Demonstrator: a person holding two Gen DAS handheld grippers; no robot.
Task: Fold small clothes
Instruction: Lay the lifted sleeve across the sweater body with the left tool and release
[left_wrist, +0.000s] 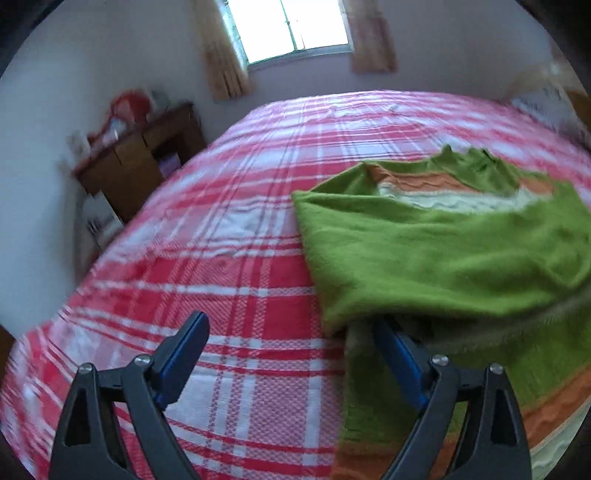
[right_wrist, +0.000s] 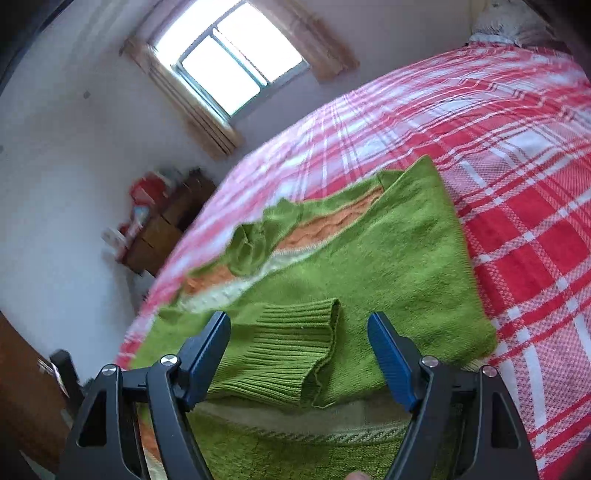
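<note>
The right tongs (right_wrist: 297, 326) stand wide apart, holding nothing, low over a green knitted sweater (right_wrist: 388, 258) spread on a bed (right_wrist: 517, 177) covered in red, pink and white plaid. A ribbed cuff (right_wrist: 288, 354) lies between the blue-padded fingers (right_wrist: 388, 354), folded across the sweater's body. Orange and white stripes cross the garment farther off. Beyond the bed are a curtained window (right_wrist: 232, 70) and a wooden cabinet (right_wrist: 166, 229) against the white wall.

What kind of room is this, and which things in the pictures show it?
Most likely a bedroom in a home. A wide bed with a red and white plaid cover fills both views, a curtained window is in the wall behind it, and a wooden cabinet stands alongside.
</note>
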